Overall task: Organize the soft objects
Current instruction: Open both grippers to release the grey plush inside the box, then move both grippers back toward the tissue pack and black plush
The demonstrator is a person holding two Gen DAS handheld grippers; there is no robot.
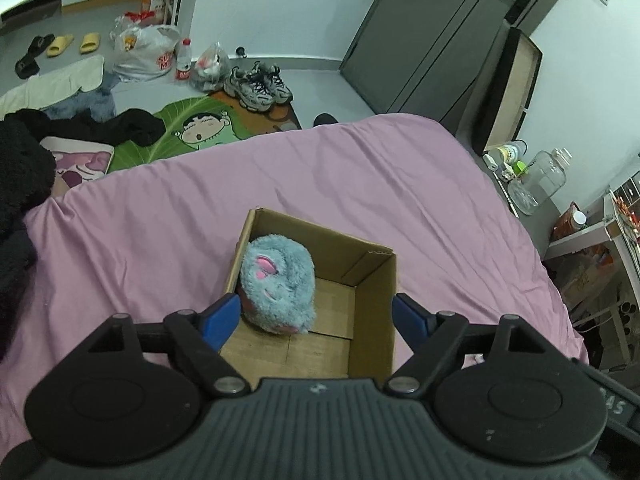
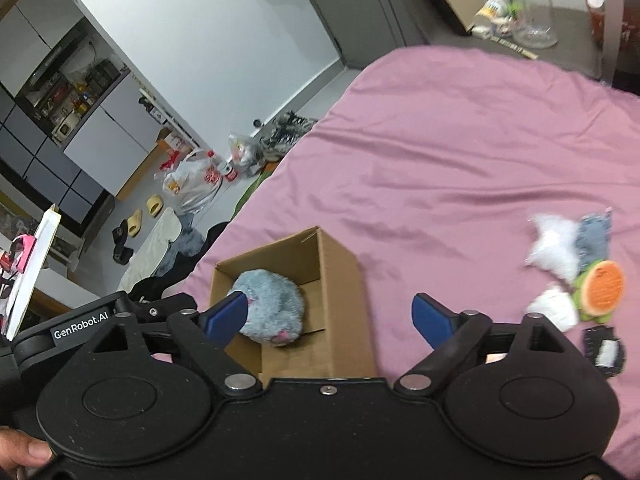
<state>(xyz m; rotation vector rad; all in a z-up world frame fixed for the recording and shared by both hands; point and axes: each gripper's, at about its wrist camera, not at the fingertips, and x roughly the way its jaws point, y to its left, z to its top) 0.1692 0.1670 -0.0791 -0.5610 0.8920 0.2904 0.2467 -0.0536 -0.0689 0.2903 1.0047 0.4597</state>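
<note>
A grey-blue plush toy with pink ears lies inside an open cardboard box on the pink bedsheet. My left gripper hovers open above the box, its blue fingers spread to either side of the box with nothing held. In the right wrist view the same plush toy sits in the box. My right gripper is open over the box and empty. Right of it lie several small soft toys, white, denim-blue and orange-green.
The pink bedsheet stretches far beyond the box. Black clothing is piled at the bed's left edge. Shoes, bags and slippers litter the floor. A nightstand with a clear jar stands at the right. A small black item lies beside the toys.
</note>
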